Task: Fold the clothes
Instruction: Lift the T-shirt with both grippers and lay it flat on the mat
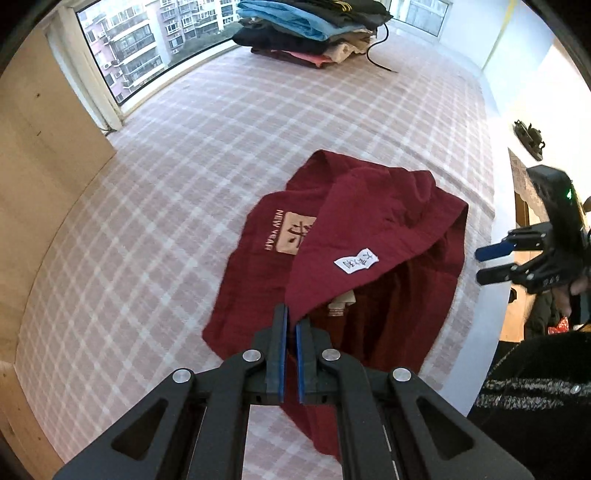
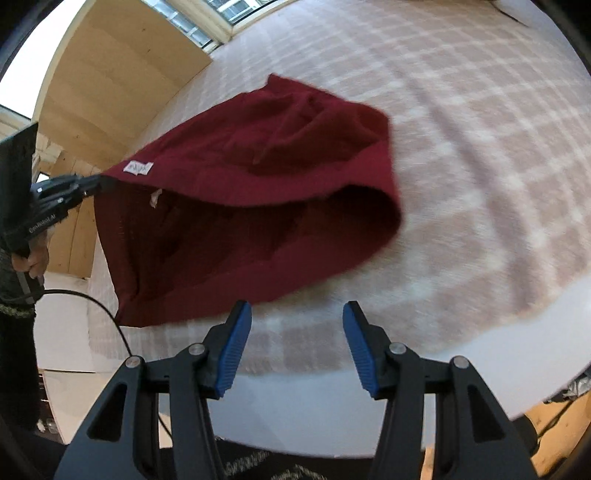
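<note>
Dark red fabric: one garment (image 1: 354,236) lies on the bed, toward the near right part of the mattress, partly folded over on itself. Its lower layer rests flat on the bedcover and shows one printed patch (image 1: 293,236) reading "NEW YEAR" beside a character. The upper layer is raised like a flap, leaving a dark hollow beneath it. One white label (image 1: 356,261) sits on the outside of that raised layer, and one tan tag (image 1: 341,301) shows inside the hollow.

The left gripper (image 1: 291,328) has its two blue pads nearly together, clamped on the near edge of the raised layer, which it holds lifted off the layer below. In the right wrist view the same grip appears at the left side, with a hand (image 2: 31,258) on the handle and one black cable (image 2: 92,306) trailing from it.

The right gripper (image 2: 297,347) has its jaws spread wide with nothing between them; it hangs over the near edge of the bed, apart from the garment. That view is smeared, so the garment's weave cannot be judged there.

The bedcover (image 1: 166,192) is a pale pink and white check. One stack of folded clothes (image 1: 314,29) stands at the far end, with a black cord (image 1: 376,59) beside it; the number of items in the stack cannot be told. A window (image 1: 136,48) shows apartment blocks.
</note>
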